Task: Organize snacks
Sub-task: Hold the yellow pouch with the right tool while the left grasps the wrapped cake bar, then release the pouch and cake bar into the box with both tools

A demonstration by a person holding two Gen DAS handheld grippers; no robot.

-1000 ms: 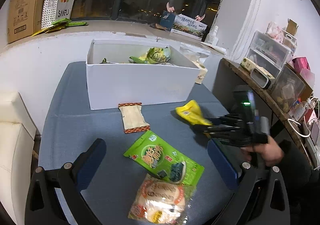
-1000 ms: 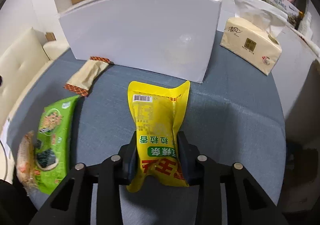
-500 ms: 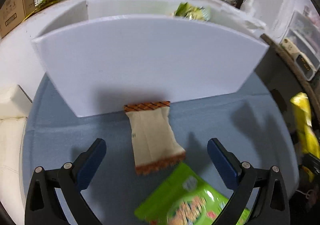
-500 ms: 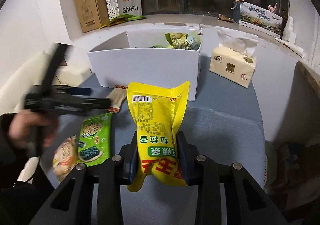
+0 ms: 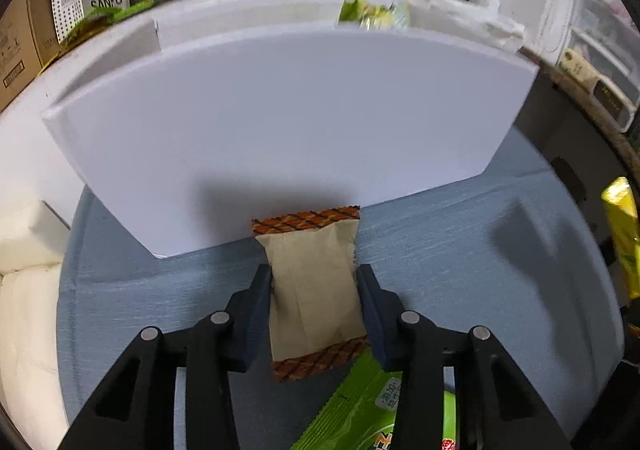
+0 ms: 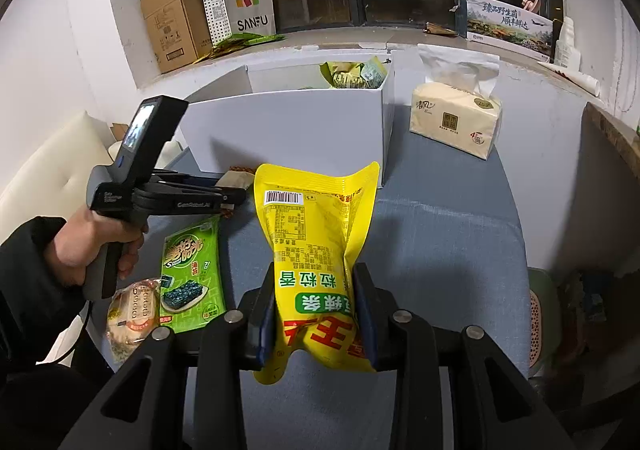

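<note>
While the left claw (image 5: 314,290) clamped the beige snack packet (image 5: 314,294) against the white box (image 5: 280,122), only the right wrist view showed the right claw (image 6: 316,314) gripping the raised yellow pouch (image 6: 316,250) above the worktop (image 6: 440,250).

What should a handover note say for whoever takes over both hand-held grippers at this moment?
Left hand-held gripper: closed on the beige snack packet, which lies on the blue-grey table against the white box.
Right hand-held gripper: shut on the yellow snack pouch, held up in front of the box.
Done: some green-wrapped snacks sit in the box.
Left: box both held items, then the green seaweed pack and the round cracker pack on the table.
</note>
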